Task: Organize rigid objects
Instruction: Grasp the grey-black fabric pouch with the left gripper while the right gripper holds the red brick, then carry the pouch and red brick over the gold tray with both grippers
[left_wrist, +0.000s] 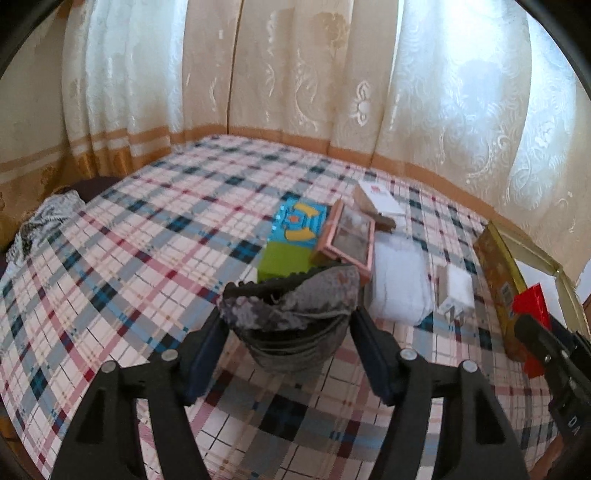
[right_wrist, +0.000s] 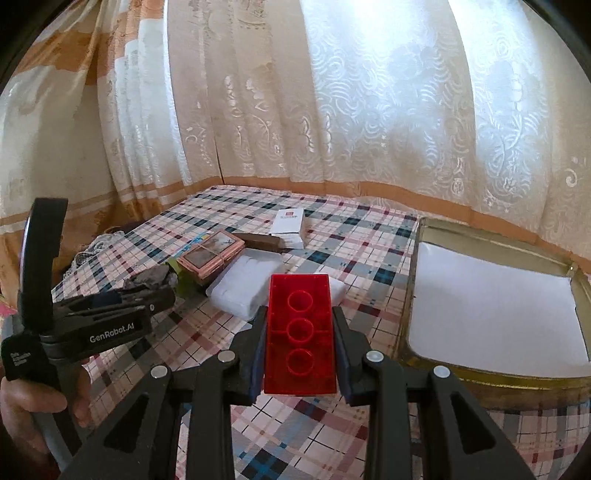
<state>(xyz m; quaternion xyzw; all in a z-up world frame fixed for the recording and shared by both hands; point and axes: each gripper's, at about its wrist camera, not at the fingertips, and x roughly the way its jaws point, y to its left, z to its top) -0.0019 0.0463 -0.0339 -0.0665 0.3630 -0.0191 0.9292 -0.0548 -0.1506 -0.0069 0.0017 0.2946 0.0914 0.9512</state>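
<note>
From your left wrist, the left gripper (left_wrist: 290, 325) is clamped on a grey, rock-like lump (left_wrist: 295, 306) held above the plaid cloth (left_wrist: 129, 258). Beyond it lie a green box (left_wrist: 282, 260), a pink-framed case (left_wrist: 349, 240), a clear plastic box (left_wrist: 400, 286) and a white carton (left_wrist: 376, 195), all unsorted.

From your right wrist, the right gripper (right_wrist: 300, 343) grips a red block (right_wrist: 300, 332) just left of the gold tin (right_wrist: 410, 295). Its white-lined floor looks bare, so I judge sorting has barely begun.
</note>
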